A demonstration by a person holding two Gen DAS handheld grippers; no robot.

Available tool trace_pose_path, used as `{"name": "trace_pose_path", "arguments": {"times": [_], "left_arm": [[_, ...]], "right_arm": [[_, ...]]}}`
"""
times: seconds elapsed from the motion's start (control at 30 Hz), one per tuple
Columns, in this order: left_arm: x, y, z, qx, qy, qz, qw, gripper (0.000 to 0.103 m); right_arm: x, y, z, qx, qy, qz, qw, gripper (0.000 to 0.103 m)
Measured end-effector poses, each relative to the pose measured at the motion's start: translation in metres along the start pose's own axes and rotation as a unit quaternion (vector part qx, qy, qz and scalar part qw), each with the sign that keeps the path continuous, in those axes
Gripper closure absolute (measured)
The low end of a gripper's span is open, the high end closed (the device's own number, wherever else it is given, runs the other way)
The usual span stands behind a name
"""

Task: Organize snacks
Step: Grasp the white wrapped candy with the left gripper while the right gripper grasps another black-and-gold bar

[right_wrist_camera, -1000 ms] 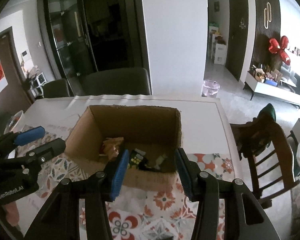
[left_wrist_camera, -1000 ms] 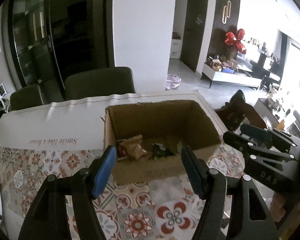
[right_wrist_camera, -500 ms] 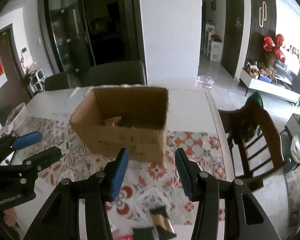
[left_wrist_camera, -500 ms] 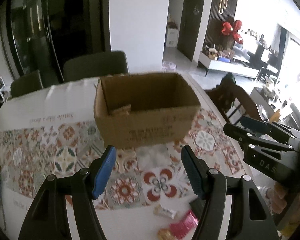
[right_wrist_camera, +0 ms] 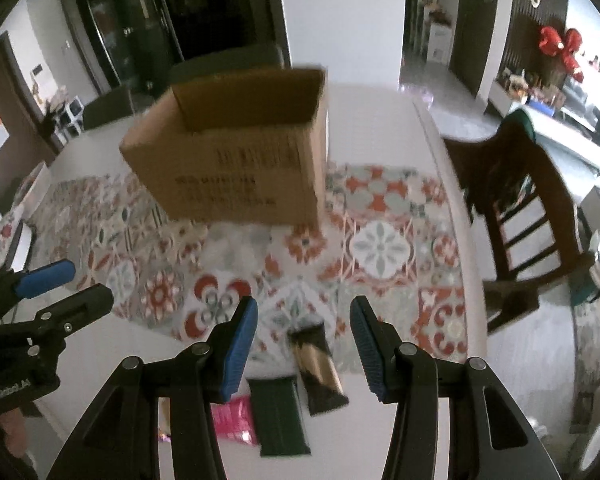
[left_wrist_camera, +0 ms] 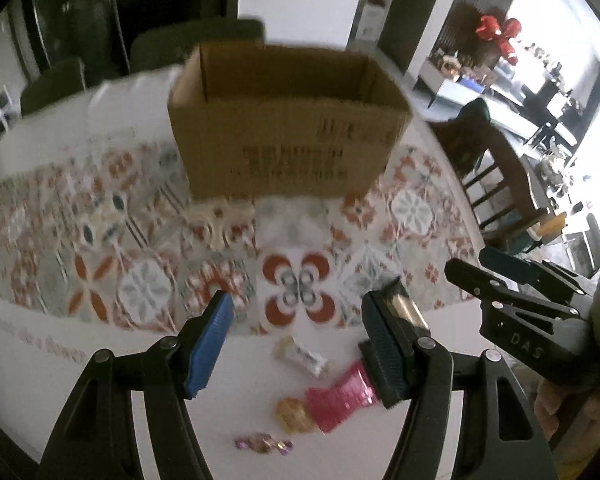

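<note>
An open cardboard box (left_wrist_camera: 288,140) (right_wrist_camera: 236,156) stands on the patterned tablecloth, its inside hidden from here. Loose snacks lie near the table's front edge: a white wrapped bar (left_wrist_camera: 300,356), a pink packet (left_wrist_camera: 340,396) (right_wrist_camera: 234,420), a round orange snack (left_wrist_camera: 292,416), a purple candy (left_wrist_camera: 262,444), a dark green packet (right_wrist_camera: 280,416) and a black-and-gold packet (right_wrist_camera: 318,364) (left_wrist_camera: 402,304). My left gripper (left_wrist_camera: 296,344) hangs open above the white bar. Over the black-and-gold packet my right gripper (right_wrist_camera: 304,344) is open too. Neither holds anything.
A patterned tablecloth (left_wrist_camera: 100,240) covers the table's middle over a white sheet. A dark wooden chair (right_wrist_camera: 516,200) stands at the table's right side, and dark padded chairs (left_wrist_camera: 196,40) stand behind the box. The right gripper's body (left_wrist_camera: 528,312) shows in the left wrist view.
Both grippers have drawn back from above the box and sunk toward the table's front edge. The box's contents have gone out of sight and the loose snacks have come into view.
</note>
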State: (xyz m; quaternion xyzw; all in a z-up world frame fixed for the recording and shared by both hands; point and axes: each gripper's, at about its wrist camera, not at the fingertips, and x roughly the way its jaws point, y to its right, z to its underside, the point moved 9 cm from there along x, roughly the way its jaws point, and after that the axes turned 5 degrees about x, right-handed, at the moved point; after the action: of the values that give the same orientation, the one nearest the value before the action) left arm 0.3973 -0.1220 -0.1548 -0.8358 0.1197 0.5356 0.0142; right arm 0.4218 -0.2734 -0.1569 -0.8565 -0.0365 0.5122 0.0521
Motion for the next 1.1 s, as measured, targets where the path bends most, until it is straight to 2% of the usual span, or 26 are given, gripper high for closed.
{"name": "trace_pose_path", "arguments": {"times": [0.3, 0.57, 0.87, 1.1], "left_arm": [[0.039, 0.003, 0.030, -0.042, -0.065, -0.005, 0.9970, 0.040], [0.076, 0.000, 0.056, -0.100, -0.127, 0.003, 0.9868, 0.051], [0.099, 0.004, 0.070, -0.148, -0.166, 0.016, 0.9747, 0.058], [0.107, 0.004, 0.074, -0.152, -0.177, 0.002, 0.9724, 0.059]], "right_arm": [[0.031, 0.012, 0.026, 0.008, -0.060, -0.002, 0.998, 0.054], [0.064, 0.021, 0.039, 0.025, -0.107, -0.004, 0.994, 0.054], [0.092, 0.026, 0.051, 0.054, -0.139, -0.010, 0.989, 0.054], [0.101, 0.026, 0.057, 0.053, -0.149, -0.006, 0.987, 0.054]]}}
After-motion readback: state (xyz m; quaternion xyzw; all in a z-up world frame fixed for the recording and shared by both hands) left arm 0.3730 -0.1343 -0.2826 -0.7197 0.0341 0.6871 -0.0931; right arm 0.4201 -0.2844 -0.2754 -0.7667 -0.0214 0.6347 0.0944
